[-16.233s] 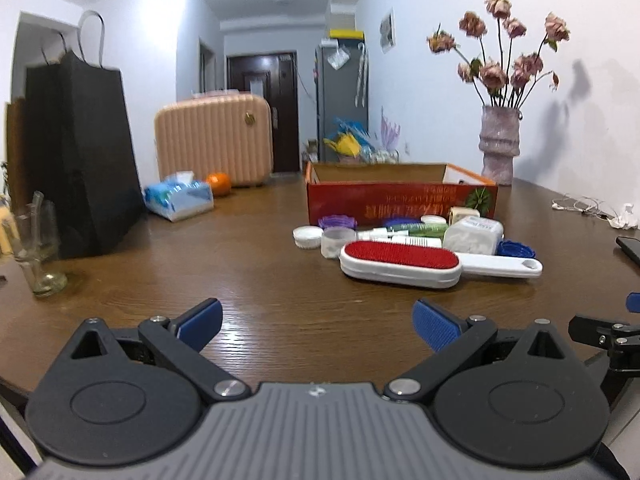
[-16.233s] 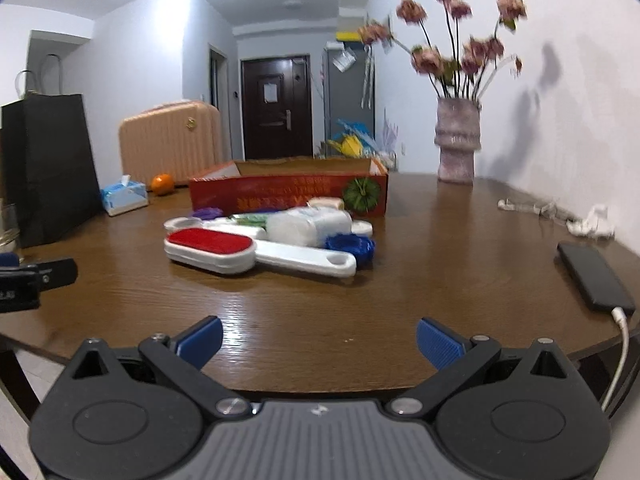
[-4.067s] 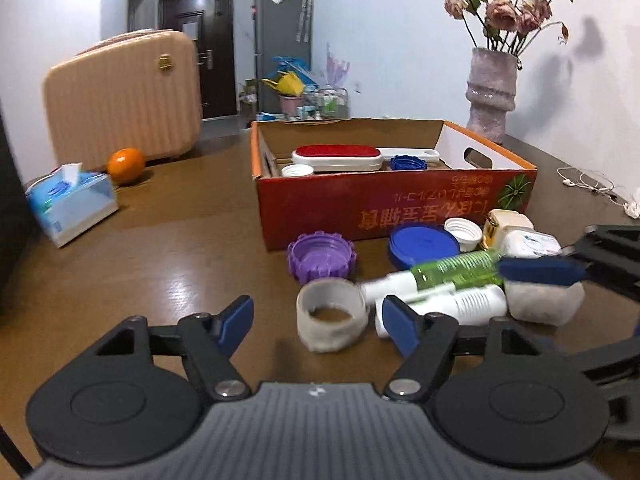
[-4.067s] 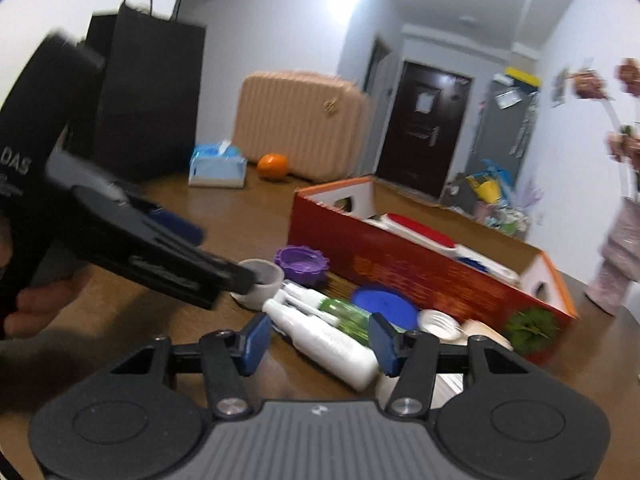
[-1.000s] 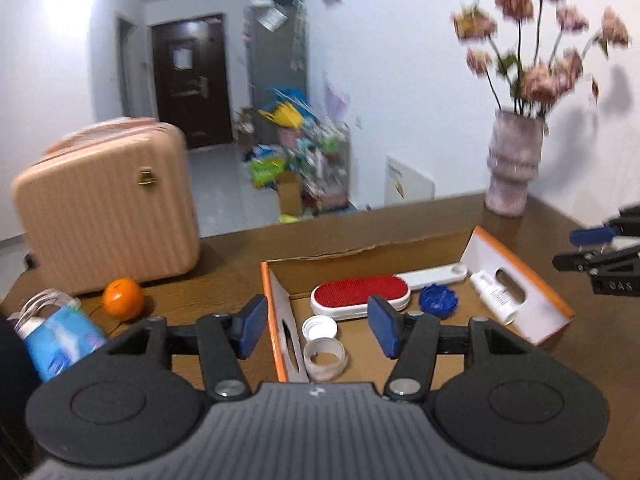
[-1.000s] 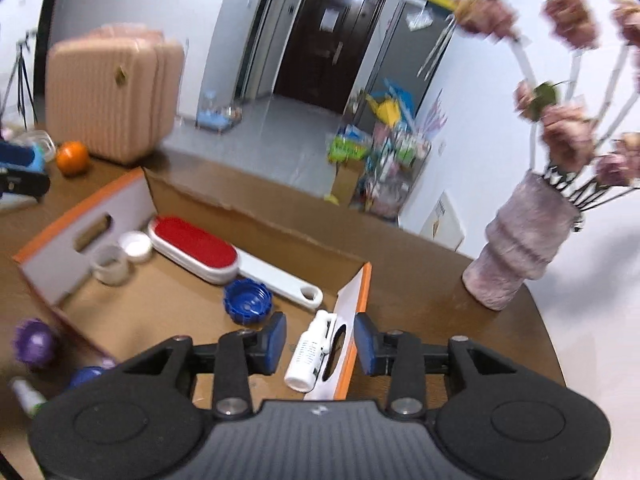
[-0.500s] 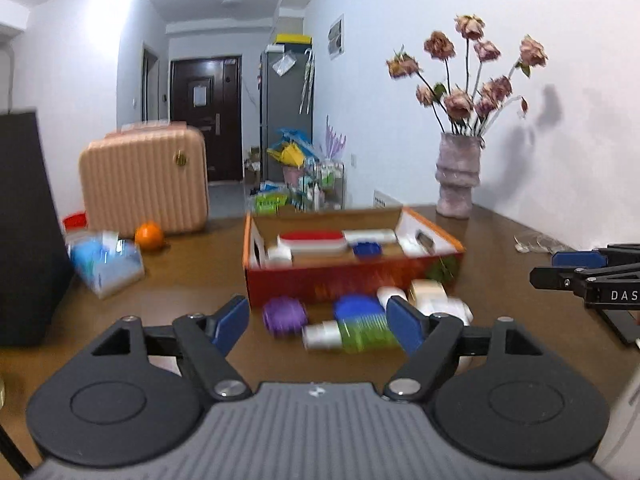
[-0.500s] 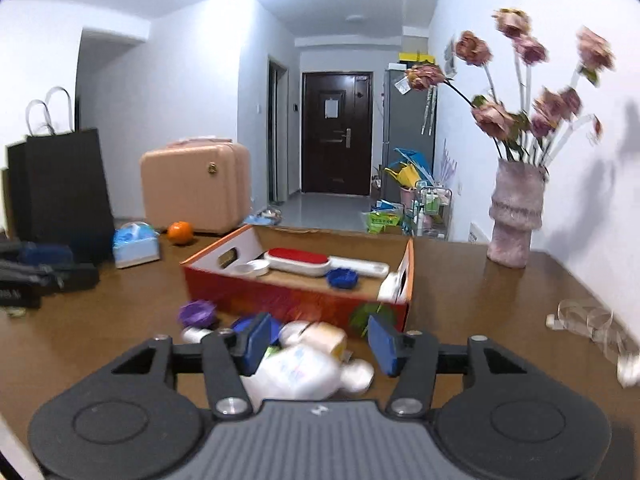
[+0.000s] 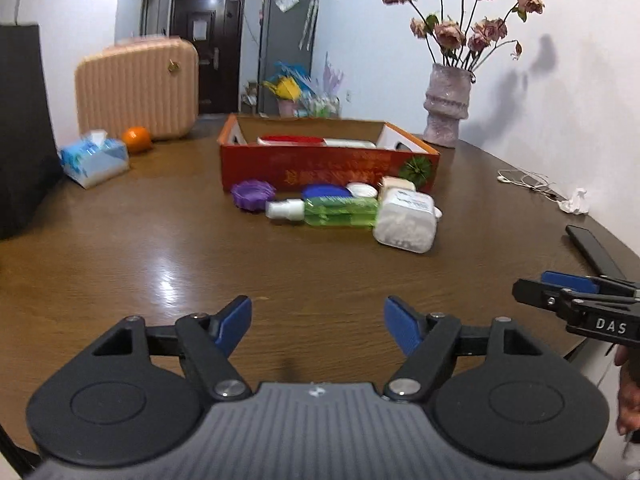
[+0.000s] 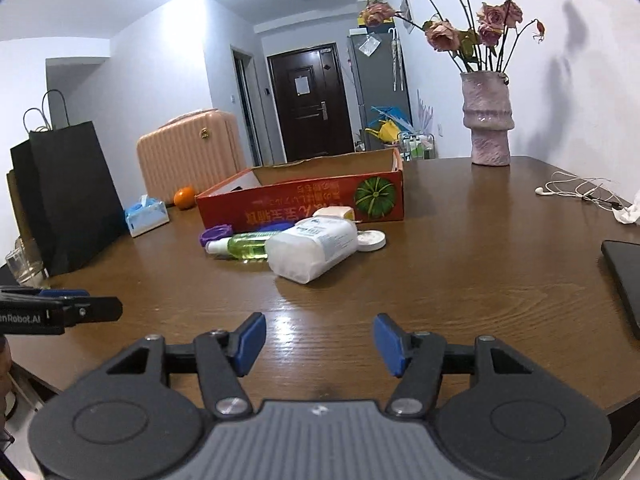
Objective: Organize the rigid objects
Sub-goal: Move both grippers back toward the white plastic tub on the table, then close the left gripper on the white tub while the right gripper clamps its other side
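Bottles and lids are seen clustered on the brown wooden table (image 9: 120, 240), just in front of the red cardboard box (image 9: 328, 168). A green bottle (image 9: 340, 211) with a white cap is laid on its side, touching a white plastic container (image 9: 406, 224) that is also tipped over. A purple lid (image 9: 253, 195), a blue lid (image 9: 325, 191) and a small white lid (image 9: 362, 190) are found between these and the box wall, with a cream-coloured block (image 9: 396, 183) beside them. Inside the box a red-faced brush (image 9: 292, 140) with a white handle is partly shown over the rim.

The left gripper (image 9: 318, 320) is held above bare table near its front edge, well apart from the cluster; its jaws have just been narrowed a little, yet they are kept apart with nothing between them. The right gripper (image 10: 320, 340) is likewise held over bare wood, its jaws having just been widened slightly, and nothing is gripped.

A pink vase (image 10: 486, 120) of dried roses, a peach suitcase (image 9: 138, 88), an orange (image 9: 137, 139), a tissue pack (image 9: 94, 158), a black paper bag (image 10: 68, 200), white earphones (image 10: 576, 190) and a dark phone (image 9: 592, 248) are placed around the table.
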Motion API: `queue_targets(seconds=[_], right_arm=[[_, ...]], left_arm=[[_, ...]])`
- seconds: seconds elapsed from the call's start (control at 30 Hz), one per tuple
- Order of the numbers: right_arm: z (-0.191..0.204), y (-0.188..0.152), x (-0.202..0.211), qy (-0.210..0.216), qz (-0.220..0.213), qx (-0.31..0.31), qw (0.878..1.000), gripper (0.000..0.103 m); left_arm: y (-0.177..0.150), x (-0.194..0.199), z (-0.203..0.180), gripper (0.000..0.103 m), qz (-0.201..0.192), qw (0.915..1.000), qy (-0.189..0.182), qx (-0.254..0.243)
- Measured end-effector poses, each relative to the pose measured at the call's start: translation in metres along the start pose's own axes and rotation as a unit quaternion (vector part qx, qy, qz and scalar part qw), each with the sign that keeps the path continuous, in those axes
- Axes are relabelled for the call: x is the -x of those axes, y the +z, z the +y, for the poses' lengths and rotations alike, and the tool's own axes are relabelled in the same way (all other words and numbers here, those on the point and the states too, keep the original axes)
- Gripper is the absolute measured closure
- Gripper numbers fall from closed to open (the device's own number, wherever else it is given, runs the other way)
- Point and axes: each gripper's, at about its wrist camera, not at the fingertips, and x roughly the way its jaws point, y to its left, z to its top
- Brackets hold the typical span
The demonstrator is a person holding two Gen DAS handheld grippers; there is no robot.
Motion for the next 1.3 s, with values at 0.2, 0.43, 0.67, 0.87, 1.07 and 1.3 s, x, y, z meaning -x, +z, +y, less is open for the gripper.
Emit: queue_targets(seconds=[0.2,0.43,0.67,0.87,1.07,1.3], right_arm=[[-0.017,0.012,-0.021,0.009,0.011,-0.011,1.0,0.045],[-0.033,0.07,-0.091,0.046,0.023,0.004,0.999,0.046],[-0.048,0.11,-0.174,0.079,0.064,-0.023,0.995,0.061],[-0.056,0.107,-0.195,0.095,0.088,-0.054,0.99,0.069],[-0.047,0.089,-0.156,0.126,0.108,-0.053,0.985,0.074],[-0.023,0.058,-0.1,0.14,0.102,-0.065,0.983,0.079]], left_arm=[[0.02,-0.035,-0.005,0.053,0.035,0.9967,-0.043,0.059],[0.048,-0.098,-0.019,0.053,0.069,0.9885,-0.047,0.126],[0.07,-0.139,-0.019,0.054,0.083,0.9777,-0.077,0.177],[0.075,-0.152,-0.018,0.055,0.104,0.9662,-0.121,0.203],[0.063,-0.131,0.0,0.064,0.111,0.9605,-0.135,0.216],[0.046,-0.087,0.006,0.068,0.119,0.9686,-0.121,0.181]])
